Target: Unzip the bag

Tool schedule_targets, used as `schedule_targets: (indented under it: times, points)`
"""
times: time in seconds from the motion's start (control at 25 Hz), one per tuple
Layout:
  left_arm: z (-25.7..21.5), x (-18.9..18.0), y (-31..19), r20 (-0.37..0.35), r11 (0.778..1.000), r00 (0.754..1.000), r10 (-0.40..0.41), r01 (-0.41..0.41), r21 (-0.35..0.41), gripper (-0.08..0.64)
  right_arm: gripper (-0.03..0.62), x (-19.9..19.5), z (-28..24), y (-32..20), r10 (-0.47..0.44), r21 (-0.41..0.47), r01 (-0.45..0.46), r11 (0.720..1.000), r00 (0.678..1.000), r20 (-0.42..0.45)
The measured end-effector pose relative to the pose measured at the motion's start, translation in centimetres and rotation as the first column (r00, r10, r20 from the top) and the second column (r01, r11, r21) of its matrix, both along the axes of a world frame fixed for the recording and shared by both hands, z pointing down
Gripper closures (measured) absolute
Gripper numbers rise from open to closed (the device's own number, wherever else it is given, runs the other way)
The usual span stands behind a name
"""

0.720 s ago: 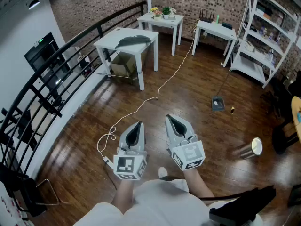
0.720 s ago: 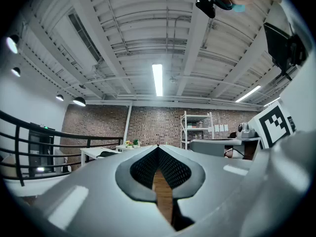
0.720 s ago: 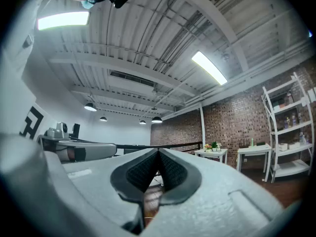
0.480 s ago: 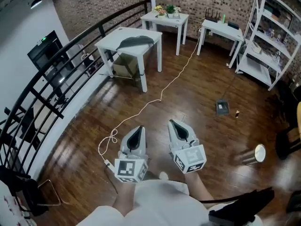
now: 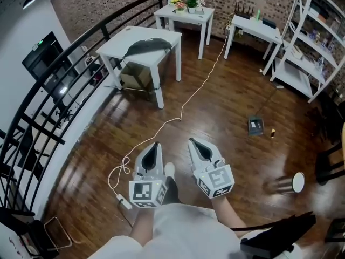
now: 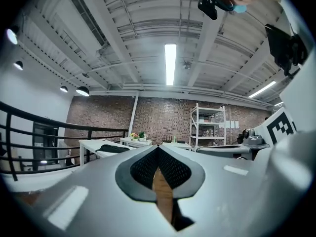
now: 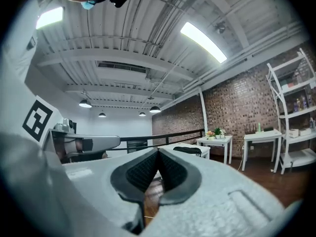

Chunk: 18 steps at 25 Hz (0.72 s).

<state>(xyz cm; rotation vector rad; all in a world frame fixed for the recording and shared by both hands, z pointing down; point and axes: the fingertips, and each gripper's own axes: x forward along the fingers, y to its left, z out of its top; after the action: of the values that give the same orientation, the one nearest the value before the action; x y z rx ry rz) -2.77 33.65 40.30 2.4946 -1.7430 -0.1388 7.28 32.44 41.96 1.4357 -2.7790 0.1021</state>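
Observation:
A dark bag lies flat on a white table far ahead at the upper left of the head view. Both grippers are held level near my body, far short of the table. My left gripper is shut with nothing between its jaws. My right gripper beside it is also shut and empty. In the left gripper view the left gripper points toward the bag, small in the distance. The right gripper shows the bag just past its tips.
A black railing curves along the left. A white cable runs across the wood floor toward the table. A cardboard box sits under it. Two small white tables and a shelf stand behind. A metal can lies at right.
The view has shifted as the person steps forward; a shoe now shows between the two grippers. Both grippers stay shut side by side.

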Motion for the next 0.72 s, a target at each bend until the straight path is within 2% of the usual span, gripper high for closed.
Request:
schedule_targets:
  times: [0.48,0.6,0.72]
  points:
    - [-2.5,-6.2,-28.5,-0.014,0.999,1.000,0.021,-0.020,0.043,0.543,0.603,-7.0,-3.0,-28.3,0.008,0.055,-0.006,0.998,0.999,-0.045]
    - [-2.2,-7.3,-33.6,-0.011,0.999,1.000,0.029,-0.029,0.018,0.543,0.604,-7.5,-2.6,-33.4,0.033,0.039,-0.031,0.999,0.998,-0.049]
    - [0.0,-6.7,-37.5,-0.002,0.999,0.999,0.042,-0.042,-0.005,0.543,0.604,-6.7,-0.4,-37.6,0.048,0.009,-0.048,0.999,0.997,-0.057]
